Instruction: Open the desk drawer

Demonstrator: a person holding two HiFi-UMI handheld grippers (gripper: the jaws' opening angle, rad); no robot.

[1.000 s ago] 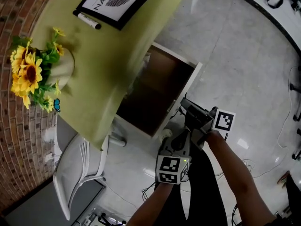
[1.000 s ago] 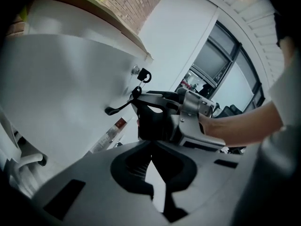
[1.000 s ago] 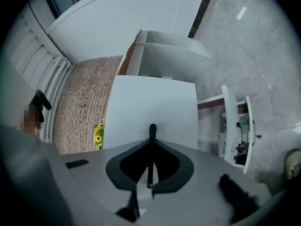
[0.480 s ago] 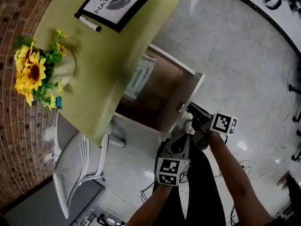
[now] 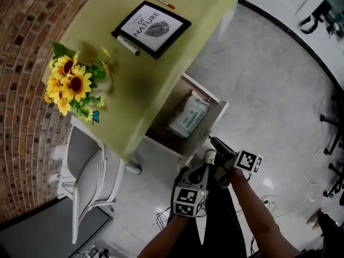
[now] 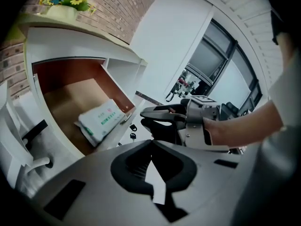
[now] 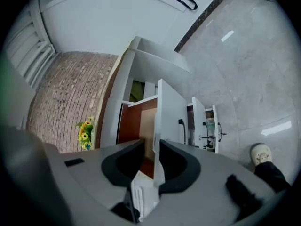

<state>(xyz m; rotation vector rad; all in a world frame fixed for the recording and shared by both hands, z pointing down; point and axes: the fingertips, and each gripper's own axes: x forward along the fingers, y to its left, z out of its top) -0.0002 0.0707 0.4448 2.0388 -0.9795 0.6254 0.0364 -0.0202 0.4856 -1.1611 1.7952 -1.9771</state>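
Observation:
The white desk drawer (image 5: 213,123) stands pulled out from under the yellow-green desk top (image 5: 177,63), with a white packet (image 5: 188,121) lying inside it. My right gripper (image 5: 213,140) is at the drawer's front panel (image 7: 171,109), its jaws shut on the panel's edge, beside a black handle (image 7: 180,126). My left gripper (image 5: 203,170) hangs just below and left of it, shut on nothing. In the left gripper view the open drawer (image 6: 66,100), the packet (image 6: 101,120) and the right gripper (image 6: 150,117) all show.
On the desk are a vase of sunflowers (image 5: 78,85), a framed print (image 5: 151,29), a marker (image 5: 128,45) and a red pen (image 5: 161,0). A white chair (image 5: 88,181) stands at the left by the brick wall (image 5: 27,90). Cables (image 5: 161,216) trail on the pale floor.
The drawer has come further out with my right gripper at its front, and the white packet has come into sight. The head view has drawn back, showing more of the desk.

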